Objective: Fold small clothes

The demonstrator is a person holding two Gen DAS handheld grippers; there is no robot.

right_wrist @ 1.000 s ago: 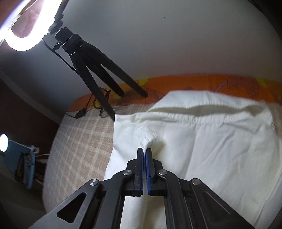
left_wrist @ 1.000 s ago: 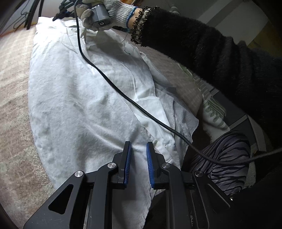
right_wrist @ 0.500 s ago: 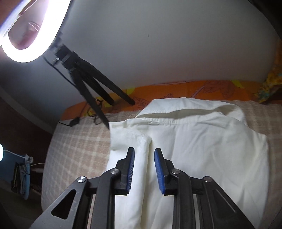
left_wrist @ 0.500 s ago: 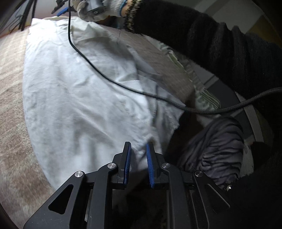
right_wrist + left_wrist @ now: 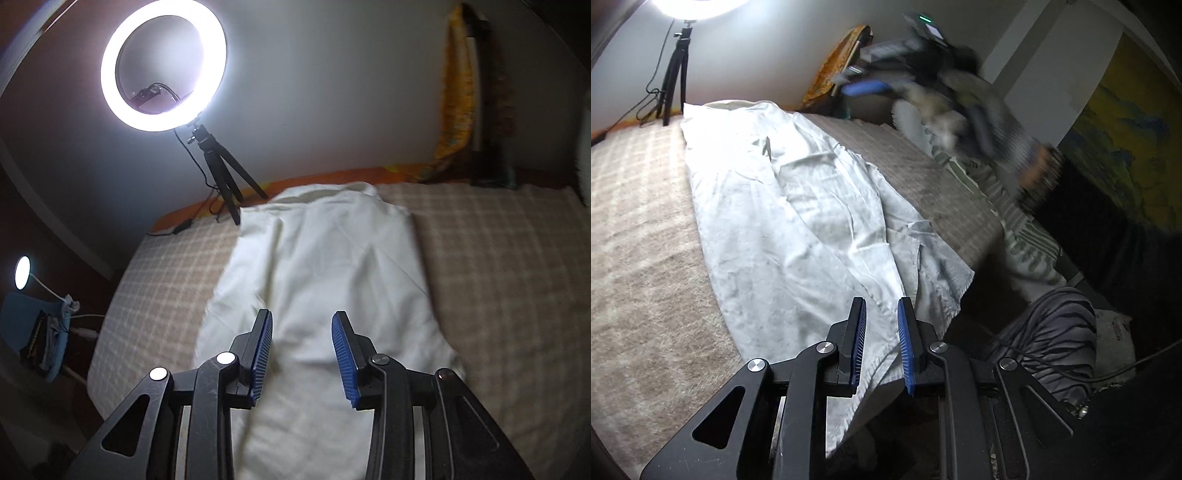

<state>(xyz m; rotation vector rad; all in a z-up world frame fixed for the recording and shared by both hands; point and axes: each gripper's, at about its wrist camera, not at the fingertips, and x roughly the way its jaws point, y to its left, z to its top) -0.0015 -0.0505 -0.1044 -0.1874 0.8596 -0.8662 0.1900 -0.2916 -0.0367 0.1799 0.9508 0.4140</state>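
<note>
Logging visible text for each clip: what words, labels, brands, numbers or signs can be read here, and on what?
None can be read.
The blurred device above the right gripper shows a green light and a pale panel, smeared by motion; no characters legible.
The white cotton shirt, checked beige blanket, ring light on its black tripod and yellow painted wall hanging carry no visible lettering.
</note>
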